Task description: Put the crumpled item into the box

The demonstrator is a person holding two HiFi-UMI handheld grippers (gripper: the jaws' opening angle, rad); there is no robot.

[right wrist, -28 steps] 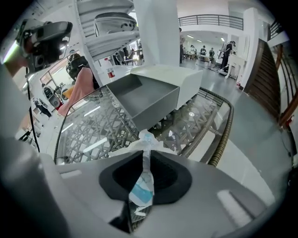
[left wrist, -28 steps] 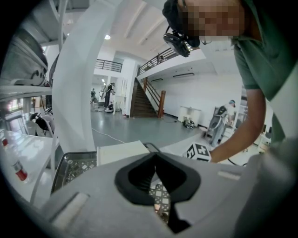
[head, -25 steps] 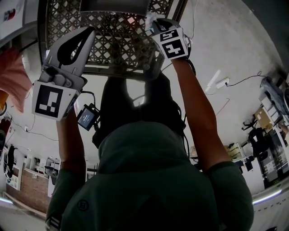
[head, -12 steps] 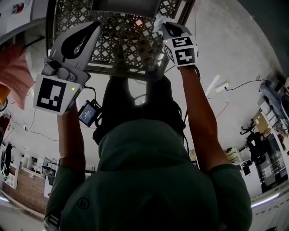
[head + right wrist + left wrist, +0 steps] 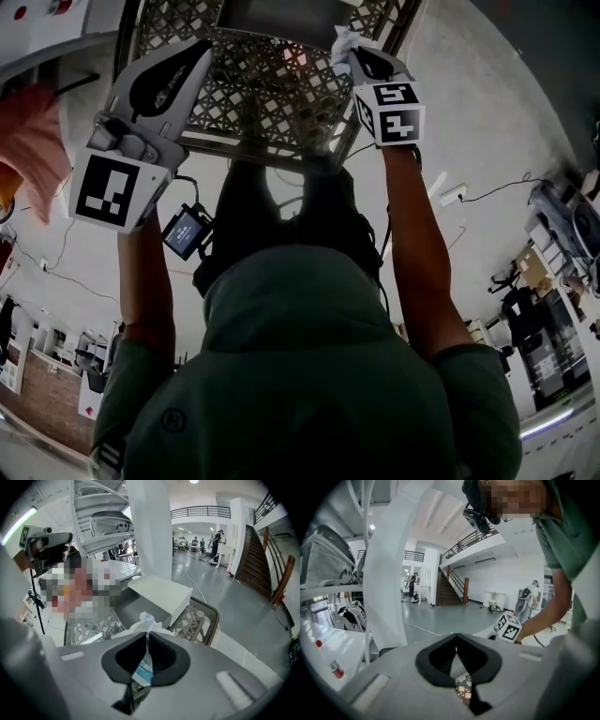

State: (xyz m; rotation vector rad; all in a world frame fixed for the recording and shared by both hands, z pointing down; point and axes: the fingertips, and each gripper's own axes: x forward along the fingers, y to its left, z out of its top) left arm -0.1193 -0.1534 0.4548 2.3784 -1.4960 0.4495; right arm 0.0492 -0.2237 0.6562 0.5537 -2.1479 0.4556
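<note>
Crumpled item (image 5: 146, 620) (white, bluish) tight in right gripper (image 5: 147, 633)

The crumpled item (image 5: 145, 622) is a scrunched-up white wrapper with some blue on it. It is squeezed tight between the jaws of the right gripper (image 5: 146, 635), and its wrinkly top pokes out past the tips. The box (image 5: 161, 595) is white and plain. It sits just behind, in a basket (image 5: 200, 616) full of holes.
</note>
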